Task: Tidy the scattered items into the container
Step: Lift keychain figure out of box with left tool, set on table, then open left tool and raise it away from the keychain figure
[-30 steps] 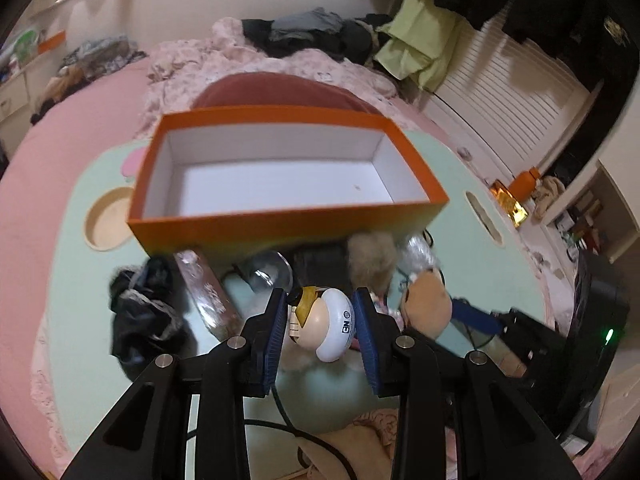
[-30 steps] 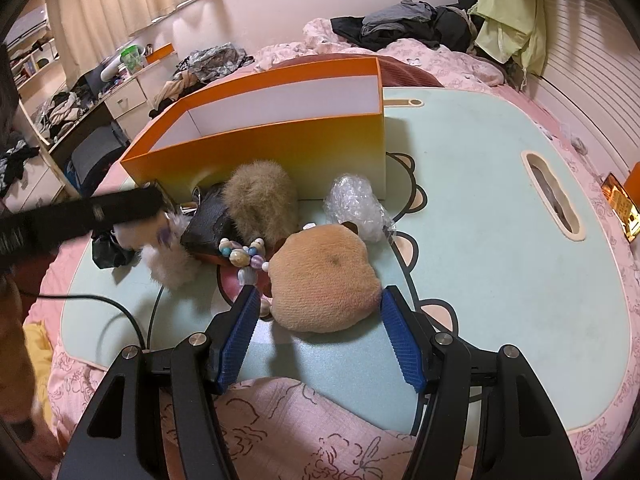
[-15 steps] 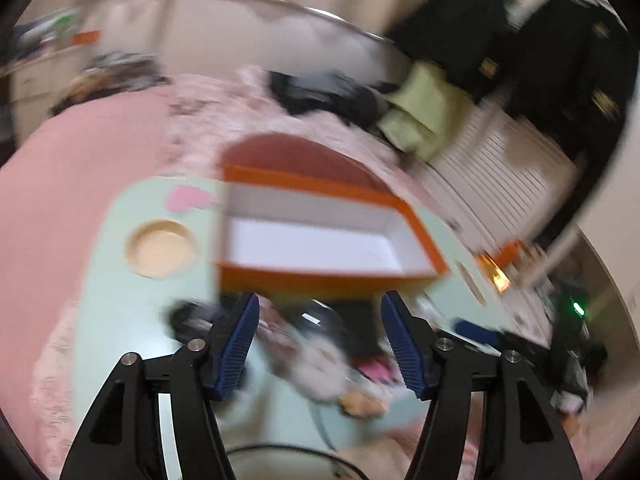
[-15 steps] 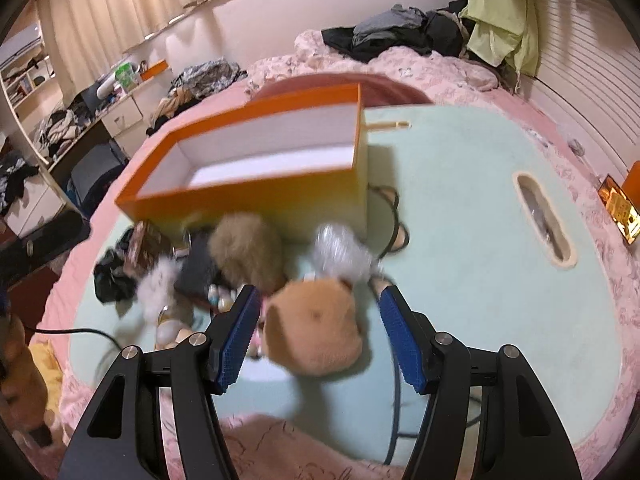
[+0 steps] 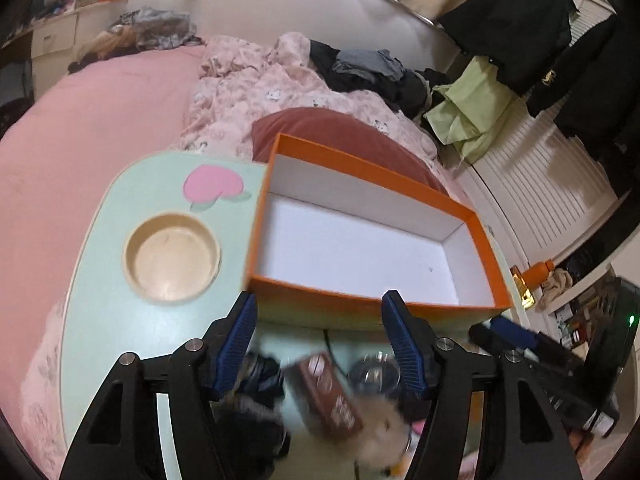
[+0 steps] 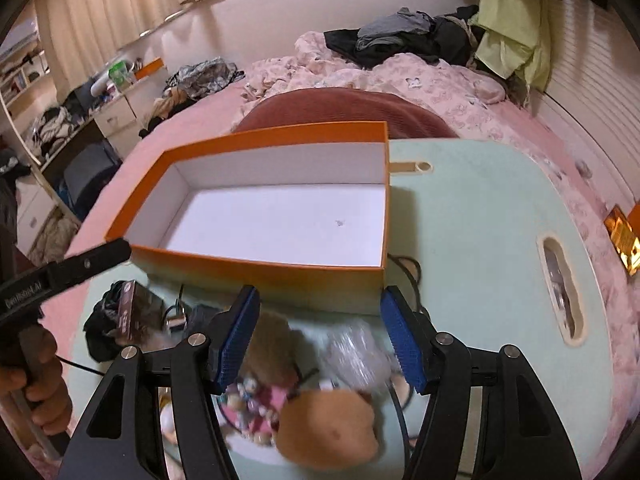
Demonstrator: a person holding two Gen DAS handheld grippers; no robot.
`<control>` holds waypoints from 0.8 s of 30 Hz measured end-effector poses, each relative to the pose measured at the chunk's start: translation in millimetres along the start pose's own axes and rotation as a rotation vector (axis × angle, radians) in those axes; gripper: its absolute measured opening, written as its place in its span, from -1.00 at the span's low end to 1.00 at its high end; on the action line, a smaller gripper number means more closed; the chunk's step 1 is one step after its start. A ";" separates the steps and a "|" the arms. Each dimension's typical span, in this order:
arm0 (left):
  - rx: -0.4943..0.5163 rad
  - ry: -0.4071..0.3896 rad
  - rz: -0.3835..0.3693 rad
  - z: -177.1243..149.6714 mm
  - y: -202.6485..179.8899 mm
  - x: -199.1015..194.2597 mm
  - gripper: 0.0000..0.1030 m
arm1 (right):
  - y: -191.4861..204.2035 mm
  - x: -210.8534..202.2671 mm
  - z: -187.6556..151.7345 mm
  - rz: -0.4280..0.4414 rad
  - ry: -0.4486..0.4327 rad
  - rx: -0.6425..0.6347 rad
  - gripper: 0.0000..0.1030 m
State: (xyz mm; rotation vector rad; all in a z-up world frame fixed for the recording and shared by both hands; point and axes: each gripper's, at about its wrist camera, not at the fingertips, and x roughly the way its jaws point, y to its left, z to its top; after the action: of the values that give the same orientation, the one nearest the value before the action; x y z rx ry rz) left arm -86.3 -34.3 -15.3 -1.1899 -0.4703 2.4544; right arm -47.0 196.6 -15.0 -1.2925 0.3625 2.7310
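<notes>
Mint table [image 6: 480, 240]: clutter fronts orange box [image 6: 260, 276], unobstructed

A lived-in bedroom: pink bed [image 5: 100, 120], rumpled quilt [image 6: 400, 76], hanging clothes [image 5: 532, 32].

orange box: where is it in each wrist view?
Left wrist: orange box right of centre, just beyond the tongs, right of the round recess.
Right wrist: orange box left of centre, just beyond the tongs.
Shared landmark: dark red cushion behind the box's far wall.
</notes>
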 end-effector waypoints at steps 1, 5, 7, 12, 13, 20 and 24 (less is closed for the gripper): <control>-0.006 -0.003 -0.002 3.2 -0.7 1.8 0.23 | 2.3 2.2 2.4 0.000 0.003 -0.005 0.23; -0.015 0.002 -0.005 11.7 -2.5 7.2 0.23 | 7.8 7.8 8.3 -0.009 0.005 -0.017 0.23; -0.017 -0.006 -0.017 11.0 -4.6 2.5 0.23 | 6.8 7.3 8.7 -0.007 0.003 -0.017 0.23; 0.017 -0.087 0.030 1.8 -10.0 -40.7 0.25 | -3.0 -16.3 -0.5 0.025 -0.014 -0.009 0.23; 0.031 -0.103 0.049 -1.8 -11.5 -52.6 0.31 | -4.7 -23.4 -3.4 0.035 -0.019 -0.011 0.23; 0.100 -0.135 0.059 -51.1 -17.3 -109.2 0.80 | -12.0 -54.2 -49.2 -0.034 -0.041 -0.045 0.25; 0.144 -0.056 0.140 -87.9 -16.8 -94.5 0.80 | -13.0 -48.7 -69.9 -0.036 -0.010 -0.041 0.25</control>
State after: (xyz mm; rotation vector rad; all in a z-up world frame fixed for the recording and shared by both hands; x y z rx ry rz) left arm 41.2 -51.8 4.3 -1.1332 -0.2271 2.5960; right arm 38.7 192.0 -22.4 -1.2820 0.2811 2.7276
